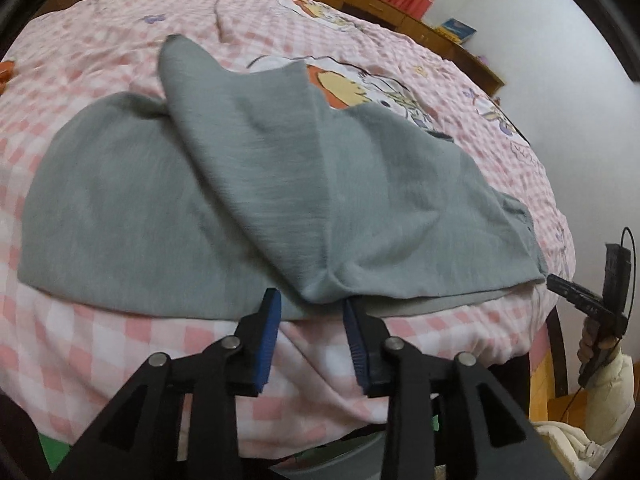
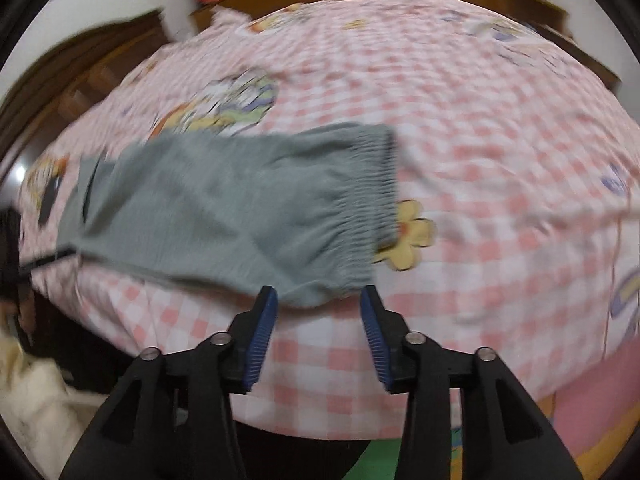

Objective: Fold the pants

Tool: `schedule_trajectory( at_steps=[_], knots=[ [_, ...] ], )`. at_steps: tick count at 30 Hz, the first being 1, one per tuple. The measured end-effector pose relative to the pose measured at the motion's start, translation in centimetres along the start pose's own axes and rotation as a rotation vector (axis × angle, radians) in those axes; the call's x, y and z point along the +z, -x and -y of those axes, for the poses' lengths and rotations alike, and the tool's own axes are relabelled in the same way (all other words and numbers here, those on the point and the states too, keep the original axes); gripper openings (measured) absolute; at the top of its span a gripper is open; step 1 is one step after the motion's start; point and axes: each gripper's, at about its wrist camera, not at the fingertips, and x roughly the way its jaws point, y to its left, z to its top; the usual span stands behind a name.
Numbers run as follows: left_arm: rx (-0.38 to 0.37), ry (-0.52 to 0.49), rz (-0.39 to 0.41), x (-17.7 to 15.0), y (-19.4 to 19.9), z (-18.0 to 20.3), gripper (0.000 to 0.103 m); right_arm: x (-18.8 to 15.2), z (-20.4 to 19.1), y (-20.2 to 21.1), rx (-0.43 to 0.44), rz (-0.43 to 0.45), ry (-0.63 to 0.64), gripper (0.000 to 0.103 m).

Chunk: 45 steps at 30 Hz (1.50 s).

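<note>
Crosswise on the bed (image 2: pixel 500 140), grey pants (image 2: pixel 224 208) lie folded, long axis left-right, waistband (image 2: pixel 376 200) pointing right. Left tool (image 1: pixel 310 312) and right tool (image 2: pixel 318 308) both gape partway, empty, at the near hem.

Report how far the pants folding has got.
Done: the grey pants lie on the checked bedspread with one layer folded over the other along their length, edges only roughly matched. In hand: nothing; the left gripper and right gripper are open beside the near edge, the right by the elastic waistband. Left: squaring the layers and folding across the length.
</note>
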Motion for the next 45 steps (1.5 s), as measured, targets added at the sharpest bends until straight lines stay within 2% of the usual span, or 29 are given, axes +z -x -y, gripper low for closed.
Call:
schedule_trajectory(
  at_steps=[4,10,14,16,20,24,29,31,33,35,38,40,41,42,44,45],
  knots=[
    [0.006,0.029,0.02,0.4,0.4,-0.4,0.045,1.3,2.0,-0.7,0.039,-0.006,-0.161,0.049],
    [-0.018,0.107,0.037,1.6,0.0,-1.0,0.048,1.8,2.8,-3.6,0.105,-0.112,-0.314,0.049],
    [-0.034,0.131,0.048,1.8,0.5,-1.1,0.053,1.6,2.0,-4.2,0.079,-0.131,-0.296,0.049],
    [-0.022,0.131,0.055,1.9,0.6,-1.1,0.058,1.6,2.0,-4.4,0.071,-0.138,-0.291,0.046],
    [-0.053,0.155,0.062,2.2,0.7,-1.1,0.058,1.5,2.5,-4.2,0.076,-0.144,-0.312,0.039],
    [-0.08,0.141,0.077,2.4,1.0,-1.0,0.064,1.6,2.7,-3.8,0.095,-0.139,-0.326,0.039],
    [-0.114,0.17,0.098,2.3,2.1,-1.7,0.066,1.5,2.7,-3.7,0.098,-0.143,-0.329,0.039],
    [-0.107,0.179,0.117,2.4,2.7,-1.9,0.069,1.4,2.7,-3.8,0.094,-0.146,-0.33,0.039],
    [-0.068,0.176,0.128,2.7,2.6,-2.1,0.071,1.4,2.6,-4.2,0.086,-0.153,-0.327,0.039],
    [-0.032,0.173,0.11,3.2,1.9,-2.1,0.071,1.4,2.5,-4.5,0.08,-0.155,-0.325,0.039],
    [-0.035,0.153,0.094,4.4,0.3,-1.9,0.071,1.5,2.4,-4.7,0.071,-0.158,-0.322,0.039],
    [-0.023,0.144,0.071,5.0,-1.2,-1.6,0.071,1.5,2.4,-4.9,0.063,-0.165,-0.324,0.031],
    [-0.015,0.141,0.061,5.2,-1.8,-1.3,0.071,1.6,2.4,-4.9,0.048,-0.167,-0.318,0.022],
    [0.003,0.135,0.057,5.3,-2.3,-1.0,0.07,1.8,2.4,-4.8,0.038,-0.166,-0.308,0.019],
    [0.05,0.119,0.066,5.2,-2.5,-0.5,0.062,2.3,2.5,-4.1,0.034,-0.157,-0.299,0.011],
    [0.091,0.102,0.075,5.1,-2.4,-0.3,0.047,2.7,2.4,-3.6,0.033,-0.148,-0.292,0.011]
  ],
)
